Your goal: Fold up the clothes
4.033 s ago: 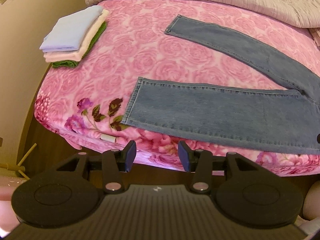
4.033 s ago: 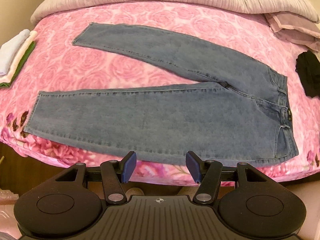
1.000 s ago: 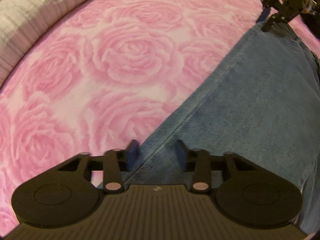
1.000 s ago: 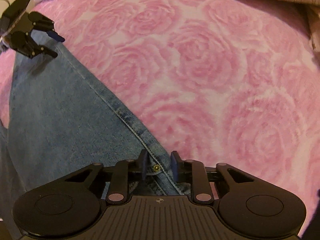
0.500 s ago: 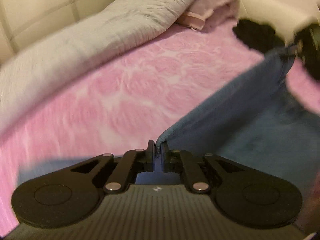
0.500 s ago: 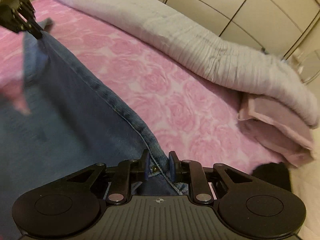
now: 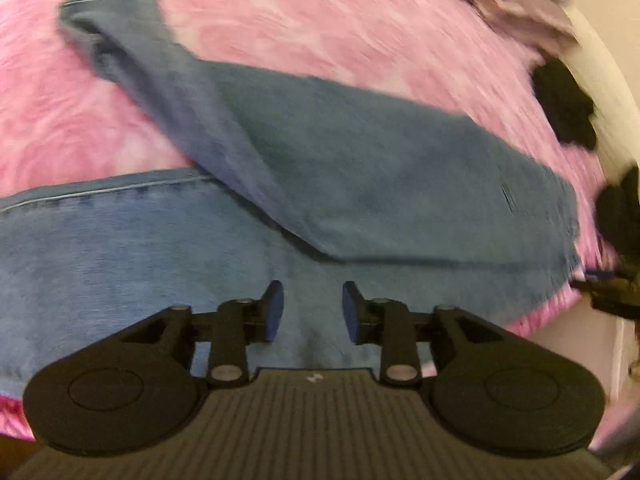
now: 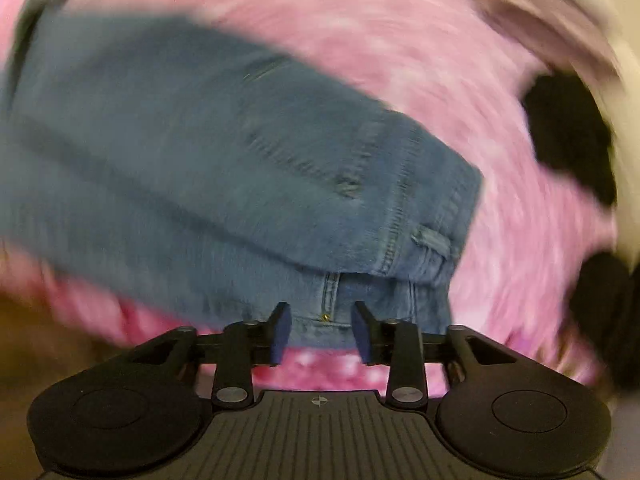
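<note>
The jeans (image 7: 360, 184) are now folded lengthwise on the pink rose blanket (image 7: 340, 32). Four seconds back they lay flat with the legs splayed in a V; a second ago each gripper was pinching the far leg's edge, and now that leg lies over the near one. In the left wrist view the top leg runs from about 10 o'clock down to 3 o'clock, and its cuff end doesn't line up with the lower leg, which sticks out toward 9 o'clock, so the fold looks a bit skewed. In the right wrist view the waistband (image 8: 436, 236) sits doubled over just past center, toward 4 o'clock, near the bed's front edge. A dark garment (image 7: 564, 108) waits at 2 o'clock. Both tools have let go: the left gripper (image 7: 312, 306) is opening with only denim lying under it, nothing pinched, and the right gripper (image 8: 320, 330) is opening too, empty. So the first fold looks done; probably straightening and a crosswise fold come next.
</note>
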The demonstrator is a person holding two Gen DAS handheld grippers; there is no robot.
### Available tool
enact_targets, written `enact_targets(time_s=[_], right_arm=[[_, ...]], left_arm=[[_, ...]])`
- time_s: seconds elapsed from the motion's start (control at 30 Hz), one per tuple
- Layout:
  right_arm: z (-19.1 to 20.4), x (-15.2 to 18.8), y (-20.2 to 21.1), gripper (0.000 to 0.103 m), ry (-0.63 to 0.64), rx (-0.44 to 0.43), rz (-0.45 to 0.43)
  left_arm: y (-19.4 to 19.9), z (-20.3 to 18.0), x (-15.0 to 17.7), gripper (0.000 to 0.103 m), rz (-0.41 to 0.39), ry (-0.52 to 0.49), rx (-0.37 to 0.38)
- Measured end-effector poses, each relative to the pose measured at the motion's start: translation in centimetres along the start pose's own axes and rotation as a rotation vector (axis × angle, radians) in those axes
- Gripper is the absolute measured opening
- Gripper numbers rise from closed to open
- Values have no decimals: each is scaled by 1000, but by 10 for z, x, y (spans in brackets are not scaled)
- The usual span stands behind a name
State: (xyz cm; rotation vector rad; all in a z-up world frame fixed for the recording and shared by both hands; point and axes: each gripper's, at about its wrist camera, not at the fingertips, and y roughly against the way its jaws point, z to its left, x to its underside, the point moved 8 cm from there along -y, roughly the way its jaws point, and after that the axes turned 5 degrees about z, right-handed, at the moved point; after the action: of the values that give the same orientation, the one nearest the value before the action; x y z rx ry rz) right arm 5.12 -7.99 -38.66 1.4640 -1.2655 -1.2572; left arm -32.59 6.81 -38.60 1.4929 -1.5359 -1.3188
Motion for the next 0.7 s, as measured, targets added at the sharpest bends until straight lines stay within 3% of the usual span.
enact_targets(time_s=[0.13,0.2,0.33,0.5,0.7], right_arm=[[-43,-9,-4,47,-515,-203,-64],[-65,-3,-13,47,-748,-300,-88],[-102,19,-35,47,-1111,-434,-128],[-124,36,-49,47,-1303,-517,-189],[-145,35,-56,47,-1340,-535,-261]], left_arm=[[-2,24,-24,31,-98,214,8],[-4,37,-36,39,-137,316,9],[-13,56,-58,39,-189,434,-23],[-30,67,-75,34,-186,429,-98],[-43,68,-80,33,-186,363,-143]])
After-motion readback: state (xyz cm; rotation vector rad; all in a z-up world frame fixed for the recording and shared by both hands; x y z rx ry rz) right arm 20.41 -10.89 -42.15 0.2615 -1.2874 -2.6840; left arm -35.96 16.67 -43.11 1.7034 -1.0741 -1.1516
